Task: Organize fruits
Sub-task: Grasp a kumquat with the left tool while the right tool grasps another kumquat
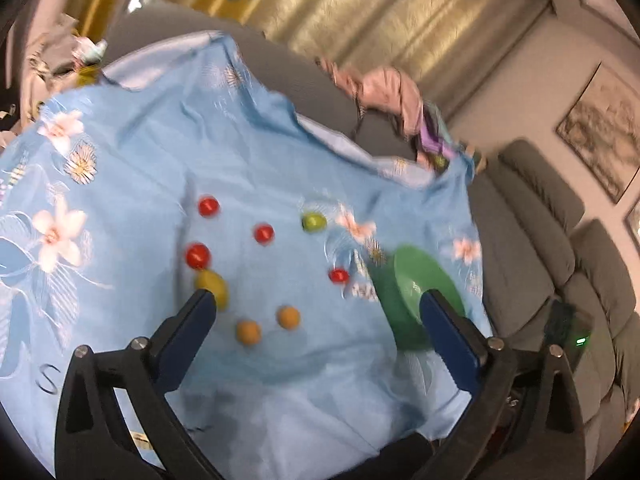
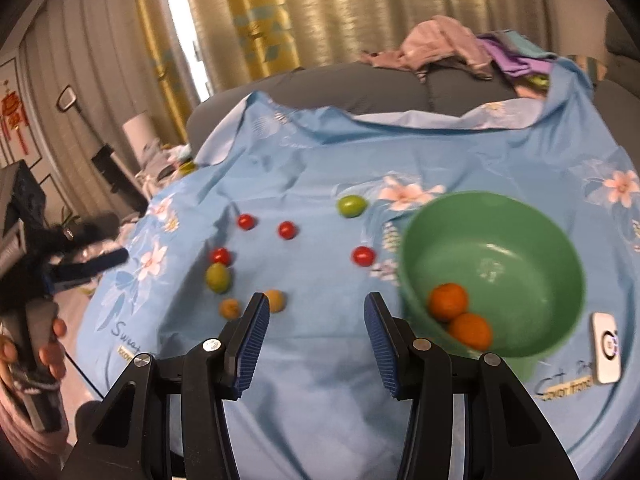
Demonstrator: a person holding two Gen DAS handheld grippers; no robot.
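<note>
Nearest us in the right wrist view, our right gripper (image 2: 316, 320) fills the bottom of the frame, its blue pads partly apart with nothing between them. Just beyond, at right centre, a green bowl (image 2: 520, 220) sits on a blue flowered cloth (image 2: 320, 380) and already holds two oranges (image 2: 448, 302). So we judge the sorting begun but mostly undone.

Left of the bowl, loose fruit lies scattered on the cloth: two small tan fruits (image 2: 230, 308), a green fruit (image 2: 218, 277) beside them, four small red fruits (image 2: 363, 256) across the middle, and another green fruit (image 2: 351, 205) farther back. All are still to be gathered.

In the left wrist view, our left gripper (image 1: 318, 306) has its pads spread wide and empty at lower centre, above the cloth. Gold curtains (image 2: 260, 12) hang at the top.
</note>
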